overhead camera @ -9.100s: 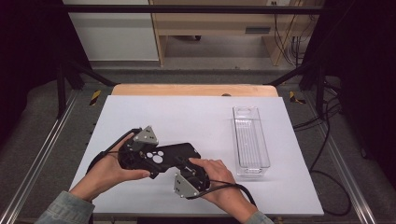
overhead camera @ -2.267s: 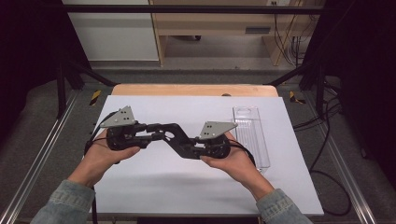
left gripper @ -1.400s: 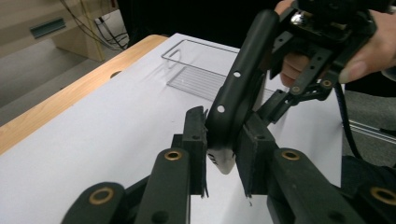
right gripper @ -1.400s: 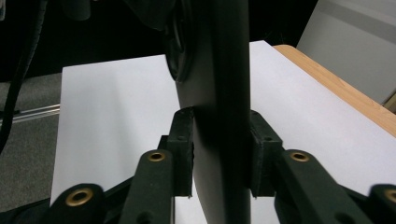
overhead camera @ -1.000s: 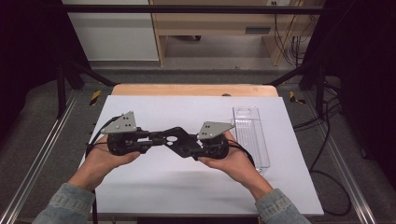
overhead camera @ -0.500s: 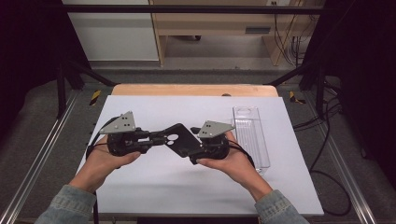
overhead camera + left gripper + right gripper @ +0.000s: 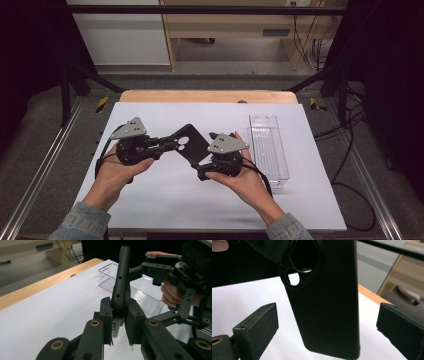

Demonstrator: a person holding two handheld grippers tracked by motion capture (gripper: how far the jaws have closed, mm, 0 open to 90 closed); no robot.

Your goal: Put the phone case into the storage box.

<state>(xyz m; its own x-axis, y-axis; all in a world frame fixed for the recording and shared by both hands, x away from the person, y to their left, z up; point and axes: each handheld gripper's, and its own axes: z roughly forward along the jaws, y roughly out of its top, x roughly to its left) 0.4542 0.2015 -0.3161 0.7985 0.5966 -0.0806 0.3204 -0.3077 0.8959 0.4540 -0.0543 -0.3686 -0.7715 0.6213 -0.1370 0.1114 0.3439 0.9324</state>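
Observation:
A black phone case (image 7: 189,141) with a round camera cut-out is held above the white table, slanting between both hands. My left gripper (image 7: 172,144) is shut on one long edge of the case (image 7: 121,277), its jaws (image 7: 119,315) pressing both faces. My right gripper (image 7: 205,159) is at the case's other end. In the right gripper view its jaws (image 7: 327,315) stand wide open on either side of the case (image 7: 329,302) without touching it. A person's hand holds each gripper.
A clear, long plastic tray (image 7: 269,150) lies on the white table top (image 7: 165,200) just right of the right hand, also seen past the case as the tray (image 7: 140,292). A wooden strip (image 7: 205,96) runs along the table's far edge.
Since the first frame both grippers have risen off the table and spread apart with the case between them. In the last second the case has tilted and the right gripper has shifted slightly nearer.

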